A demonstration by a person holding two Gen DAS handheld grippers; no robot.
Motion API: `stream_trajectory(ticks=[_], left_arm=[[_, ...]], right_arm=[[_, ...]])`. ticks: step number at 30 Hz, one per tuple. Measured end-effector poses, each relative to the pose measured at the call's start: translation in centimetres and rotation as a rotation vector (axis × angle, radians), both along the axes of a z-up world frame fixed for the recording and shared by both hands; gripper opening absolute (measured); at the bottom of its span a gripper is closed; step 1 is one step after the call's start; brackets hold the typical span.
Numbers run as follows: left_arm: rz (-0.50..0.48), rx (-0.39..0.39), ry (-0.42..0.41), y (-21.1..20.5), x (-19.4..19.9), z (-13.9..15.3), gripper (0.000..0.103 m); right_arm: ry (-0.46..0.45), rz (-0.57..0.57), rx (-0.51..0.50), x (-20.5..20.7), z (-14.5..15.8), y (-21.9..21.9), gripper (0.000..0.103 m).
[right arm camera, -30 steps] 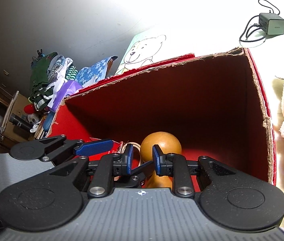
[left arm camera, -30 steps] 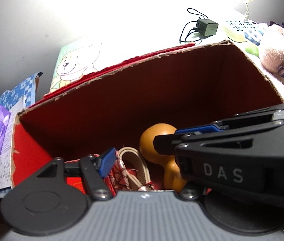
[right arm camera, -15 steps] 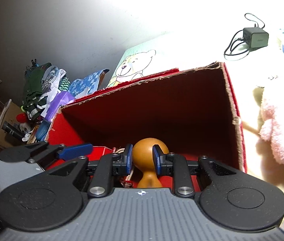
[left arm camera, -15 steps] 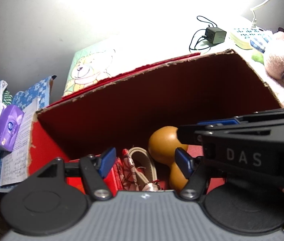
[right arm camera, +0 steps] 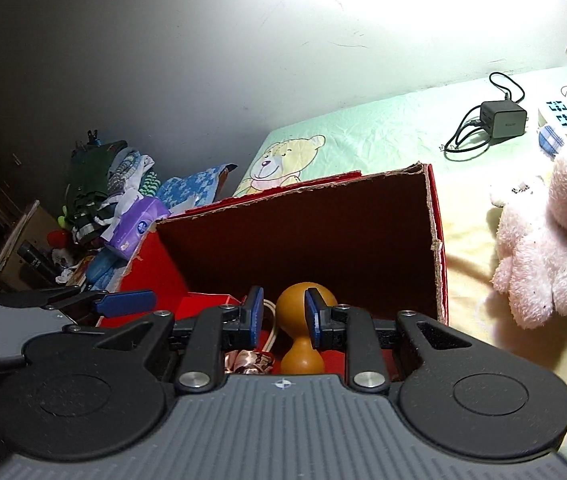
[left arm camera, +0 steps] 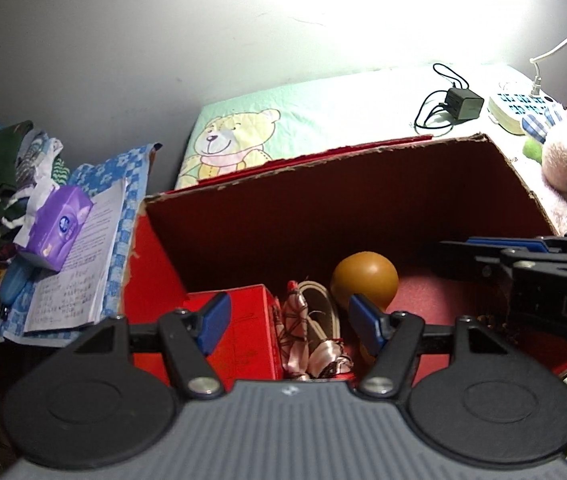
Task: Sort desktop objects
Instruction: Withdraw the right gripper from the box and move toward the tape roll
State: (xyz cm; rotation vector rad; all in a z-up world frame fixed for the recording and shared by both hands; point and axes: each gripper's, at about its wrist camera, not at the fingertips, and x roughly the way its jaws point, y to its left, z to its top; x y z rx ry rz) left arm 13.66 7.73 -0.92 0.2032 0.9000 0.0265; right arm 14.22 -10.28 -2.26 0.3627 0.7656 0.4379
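A torn red cardboard box point(left arm camera: 155, 264) point(right arm camera: 437, 240) stands open on the bed. Inside lie an orange gourd point(left arm camera: 364, 280) point(right arm camera: 301, 300), a small red box point(left arm camera: 243, 320), a patterned cloth point(left arm camera: 303, 340) and a beige strap point(left arm camera: 323, 300). My left gripper point(left arm camera: 289, 322) hovers open above the small red box and the cloth, holding nothing. My right gripper point(right arm camera: 283, 316) hangs over the box's near side with a narrow gap between its pads; the gourd lies below, apart from them. From the left wrist view the right gripper point(left arm camera: 455, 252) reaches in from the right.
A pink plush toy point(right arm camera: 543, 252) lies right of the box. Behind it are a black charger point(right arm camera: 501, 118) with cable and a white power strip point(left arm camera: 519, 108). To the box's left sit a purple tissue pack point(left arm camera: 57, 228), an open booklet point(left arm camera: 83, 272) and piled clothes point(right arm camera: 99, 184).
Both grippers have drawn back and up from the box, so the gourd looks smaller and more of the bed shows. The right gripper slid off the left gripper's right finger.
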Motion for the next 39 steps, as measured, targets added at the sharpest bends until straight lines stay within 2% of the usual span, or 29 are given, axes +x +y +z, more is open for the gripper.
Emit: stream_trajectory(ticks=[10,16,24,30,32,36,39], left_arm=[[0.164,-0.024,-0.082,3.2,-5.0,3.2,0.066],[0.273,-0.032,-0.092,4.9,-8.7,3.3,0.066],[0.352,-0.047,0.011,5.2,-11.3,-0.3,0.063],[0.404,-0.041,0.131,5.7,-11.6,-4.4,0.061],[0.414,-0.05,0.166,5.9,-11.5,-5.4,0.056],[0.421,-0.03,0.199,6.0,-10.9,-6.7,0.056],[0.422,-0.039,0.223,6.2,-10.5,-7.5,0.054]], right_arm=[[-0.067,0.174,0.086,-3.8,1.0,-0.8,0.024],[-0.079,0.321,0.088,-6.0,0.4,0.6,0.024],[-0.025,0.451,0.003,-7.6,-2.2,3.3,0.025],[0.053,0.458,-0.024,-6.9,-3.7,4.4,0.025],[0.066,0.464,-0.027,-6.8,-4.0,4.8,0.025],[0.084,0.472,-0.038,-6.8,-4.5,5.7,0.031],[0.094,0.478,-0.07,-6.7,-5.0,6.5,0.031]])
